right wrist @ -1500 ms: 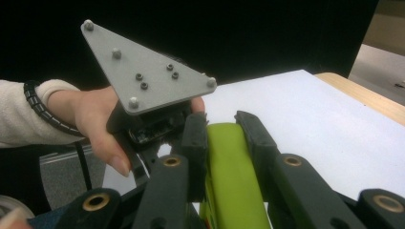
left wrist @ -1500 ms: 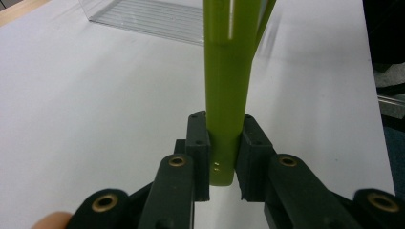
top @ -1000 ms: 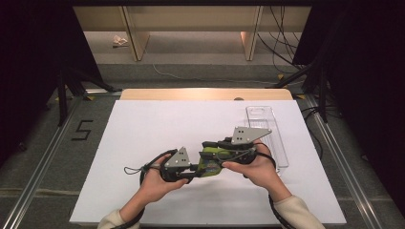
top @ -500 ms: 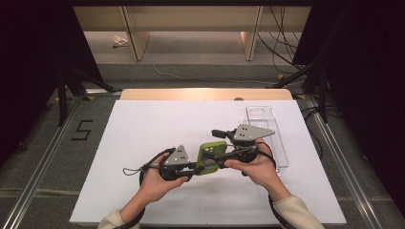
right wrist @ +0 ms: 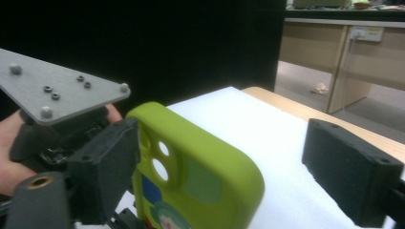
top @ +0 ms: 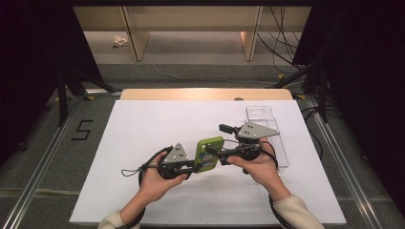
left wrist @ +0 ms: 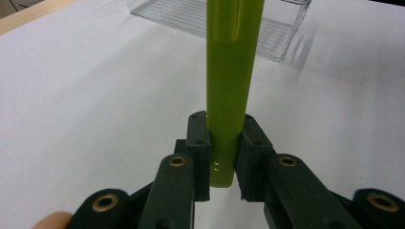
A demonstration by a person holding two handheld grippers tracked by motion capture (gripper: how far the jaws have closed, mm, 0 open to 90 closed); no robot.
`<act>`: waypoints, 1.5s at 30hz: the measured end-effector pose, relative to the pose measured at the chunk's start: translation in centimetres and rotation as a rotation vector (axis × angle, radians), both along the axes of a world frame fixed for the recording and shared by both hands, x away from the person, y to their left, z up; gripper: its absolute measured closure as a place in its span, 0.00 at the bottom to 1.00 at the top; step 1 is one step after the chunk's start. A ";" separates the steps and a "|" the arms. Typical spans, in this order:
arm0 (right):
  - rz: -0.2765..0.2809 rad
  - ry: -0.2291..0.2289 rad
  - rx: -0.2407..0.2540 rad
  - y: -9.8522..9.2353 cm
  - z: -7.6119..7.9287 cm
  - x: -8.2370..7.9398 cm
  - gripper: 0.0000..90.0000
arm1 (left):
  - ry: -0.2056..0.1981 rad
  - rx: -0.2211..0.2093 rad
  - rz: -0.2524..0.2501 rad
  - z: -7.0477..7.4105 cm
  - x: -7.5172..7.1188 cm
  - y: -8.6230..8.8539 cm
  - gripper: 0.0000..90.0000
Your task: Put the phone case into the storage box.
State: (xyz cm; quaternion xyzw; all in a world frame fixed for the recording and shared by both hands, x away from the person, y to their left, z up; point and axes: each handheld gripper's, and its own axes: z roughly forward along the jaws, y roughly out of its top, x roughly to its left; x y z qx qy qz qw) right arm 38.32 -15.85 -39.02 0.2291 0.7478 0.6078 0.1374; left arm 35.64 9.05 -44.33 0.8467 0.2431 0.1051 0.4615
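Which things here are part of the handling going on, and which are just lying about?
In use:
- green phone case, clamped at one edge by the left gripper
- right gripper, jaws just opened, standing wide on either side of the case without pressing it

Lying about:
- clear plastic tray on the white table sheet, beyond the right hand
- crumpled scrap on the far floor

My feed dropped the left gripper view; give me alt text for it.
The left hand-held gripper is shut on the end of a green phone case, seen edge-on and rising upward. Behind lie the white table and a clear tray.
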 end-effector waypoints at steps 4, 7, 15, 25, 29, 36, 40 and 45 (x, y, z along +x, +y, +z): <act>-0.024 -0.004 -0.010 0.0 -0.1 0.0 0.08 | 0.001 0.000 0.017 0.0 0.0 0.0 0.86; -0.041 -0.006 -0.021 0.0 -0.2 0.1 0.04 | 0.000 0.004 0.040 0.0 -0.1 -0.1 0.86; -0.082 -0.011 -0.022 0.1 -0.4 0.1 0.00 | 0.008 0.002 0.090 0.1 -0.1 -0.1 0.86; -0.118 -0.014 -0.018 0.4 -0.6 0.0 0.00 | 0.020 0.000 0.144 0.1 -0.1 -0.1 0.86; -0.123 -0.014 -0.018 0.6 -0.7 -0.1 0.00 | 0.024 0.001 0.164 0.2 -0.1 -0.1 0.86; -0.133 -0.006 -0.020 1.4 -1.2 -0.4 0.00 | 0.025 0.002 0.177 0.2 -0.1 -0.3 0.86; -0.146 -0.005 -0.016 1.8 -1.3 -0.6 0.00 | 0.026 0.003 0.185 0.2 -0.2 -0.4 0.86; -0.149 -0.005 -0.025 2.4 -1.4 -0.9 0.01 | 0.024 0.005 0.192 0.1 -0.3 -0.6 0.86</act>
